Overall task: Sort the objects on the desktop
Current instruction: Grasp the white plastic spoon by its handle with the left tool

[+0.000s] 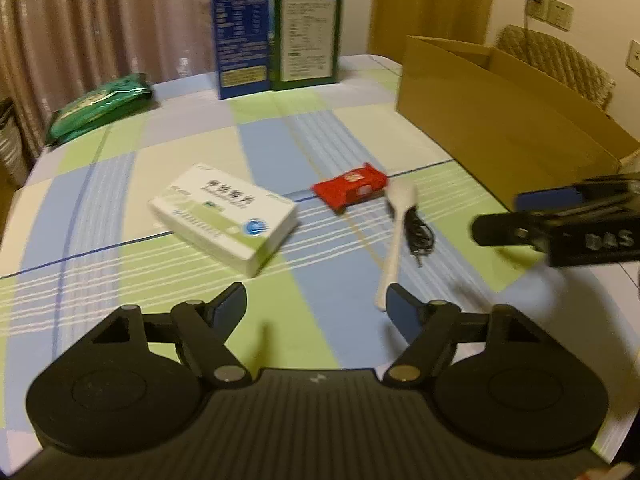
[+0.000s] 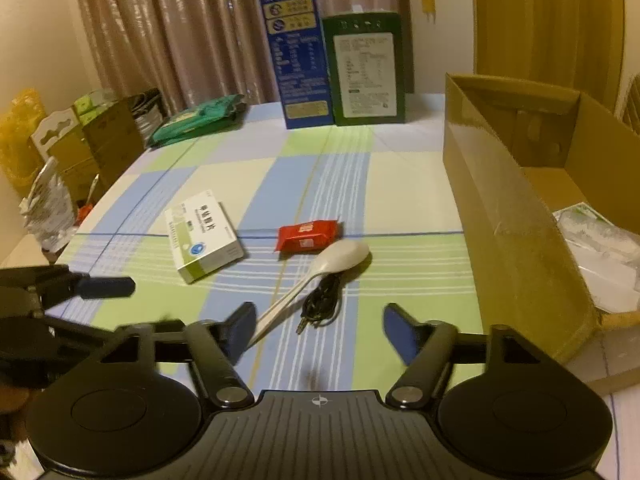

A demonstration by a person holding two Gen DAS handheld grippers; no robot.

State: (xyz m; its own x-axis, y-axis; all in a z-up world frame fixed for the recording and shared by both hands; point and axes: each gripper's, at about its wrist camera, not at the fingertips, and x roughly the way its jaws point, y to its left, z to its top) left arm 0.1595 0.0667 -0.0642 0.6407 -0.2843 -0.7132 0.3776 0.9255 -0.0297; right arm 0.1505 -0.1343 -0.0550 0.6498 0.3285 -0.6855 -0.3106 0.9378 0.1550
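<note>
On the checked tablecloth lie a white and green medicine box (image 1: pixel 224 218) (image 2: pixel 202 238), a red packet (image 1: pixel 351 187) (image 2: pixel 307 234), a white plastic spoon (image 1: pixel 396 236) (image 2: pixel 320 272) and a coiled black cable (image 1: pixel 418 236) (image 2: pixel 322 306). My left gripper (image 1: pixel 316 306) is open and empty, just short of the box and spoon handle; it also shows in the right wrist view (image 2: pixel 106 287). My right gripper (image 2: pixel 320 330) is open and empty, near the spoon handle and cable; it also shows in the left wrist view (image 1: pixel 520 220).
An open cardboard box (image 1: pixel 500 120) (image 2: pixel 520 208) stands at the right, with clear plastic wrapping (image 2: pixel 600 248) inside. A blue carton (image 1: pixel 242 28) (image 2: pixel 298 52) and a green carton (image 1: pixel 307 36) (image 2: pixel 366 68) stand at the back. A green pouch (image 1: pixel 100 104) (image 2: pixel 200 118) lies back left.
</note>
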